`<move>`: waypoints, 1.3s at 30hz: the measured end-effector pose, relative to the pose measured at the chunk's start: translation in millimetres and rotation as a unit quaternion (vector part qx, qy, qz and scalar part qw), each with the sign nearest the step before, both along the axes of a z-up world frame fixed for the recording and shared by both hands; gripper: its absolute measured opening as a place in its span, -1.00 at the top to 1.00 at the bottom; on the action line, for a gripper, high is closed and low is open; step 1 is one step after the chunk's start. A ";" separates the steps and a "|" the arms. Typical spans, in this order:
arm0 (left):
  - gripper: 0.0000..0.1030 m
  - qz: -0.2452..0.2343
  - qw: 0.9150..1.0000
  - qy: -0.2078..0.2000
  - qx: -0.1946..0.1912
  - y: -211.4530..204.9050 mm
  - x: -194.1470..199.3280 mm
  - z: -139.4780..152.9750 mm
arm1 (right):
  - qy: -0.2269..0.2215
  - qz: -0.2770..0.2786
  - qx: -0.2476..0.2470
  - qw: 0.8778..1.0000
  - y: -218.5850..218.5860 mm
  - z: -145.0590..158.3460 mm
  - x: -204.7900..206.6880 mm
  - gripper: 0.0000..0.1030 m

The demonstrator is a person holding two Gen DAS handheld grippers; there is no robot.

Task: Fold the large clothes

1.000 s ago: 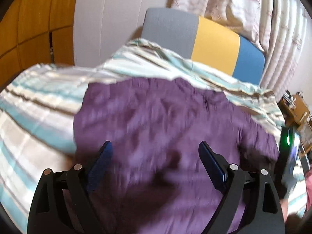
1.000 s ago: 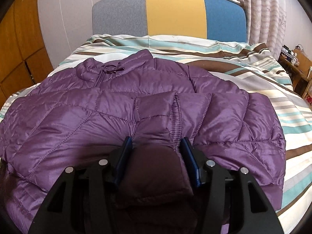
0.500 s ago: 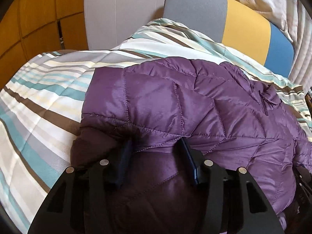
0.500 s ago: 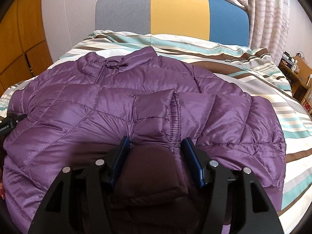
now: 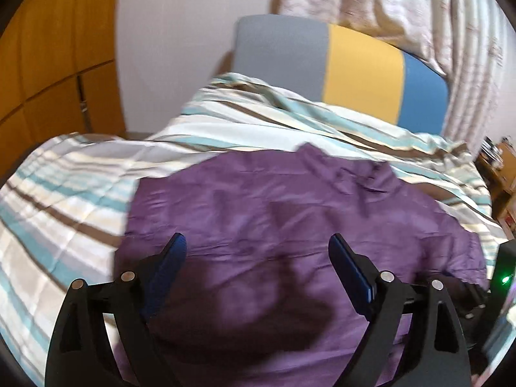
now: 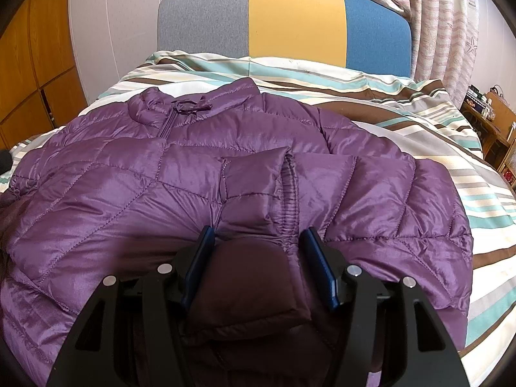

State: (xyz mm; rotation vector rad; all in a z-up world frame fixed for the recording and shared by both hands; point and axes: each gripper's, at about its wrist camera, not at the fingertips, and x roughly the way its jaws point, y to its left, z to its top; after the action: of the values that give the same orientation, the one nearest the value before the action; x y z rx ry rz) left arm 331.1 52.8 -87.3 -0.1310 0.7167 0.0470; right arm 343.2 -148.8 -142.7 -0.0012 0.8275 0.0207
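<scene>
A bed with a striped cover (image 6: 371, 96) fills the room. Its headboard (image 6: 290, 22) is grey, yellow and blue. Behind it are a white wall (image 6: 113, 25) and pale curtains (image 6: 451, 16). Wooden doors (image 6: 38, 58) stand left, and wooden shelves (image 6: 496, 122) right.

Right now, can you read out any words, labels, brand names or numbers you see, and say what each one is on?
No text can be read in either view.
Jacket: no label or logo shows.
Curtain: starfish and ship prints only, no words.
Shelf items: too small to read.
</scene>
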 end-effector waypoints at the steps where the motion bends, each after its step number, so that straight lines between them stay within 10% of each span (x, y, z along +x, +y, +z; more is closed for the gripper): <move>1: -0.73 -0.011 1.000 0.009 0.005 -10.3 7.7 -2.6 | 0.000 0.000 0.000 1.000 0.2 0.0 0.0 -0.12; 11: -0.64 -0.019 0.996 0.080 0.030 -30.7 56.1 -72.2 | 0.002 0.000 0.000 1.000 0.6 -1.3 0.8 -0.13; 35: -0.94 0.014 0.993 0.104 0.046 15.3 7.6 -63.0 | 0.024 0.006 0.003 1.000 -2.0 0.0 5.9 -0.22; 39: -0.94 -0.004 0.993 0.106 0.044 20.9 -10.7 -46.7 | 0.018 0.006 0.060 0.998 -21.6 23.6 -15.6 -0.60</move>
State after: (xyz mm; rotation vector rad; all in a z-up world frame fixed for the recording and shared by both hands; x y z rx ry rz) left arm 320.3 73.7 -134.0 -0.0382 0.9256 0.0850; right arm 327.6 -170.4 -119.1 0.1073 0.8612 0.0807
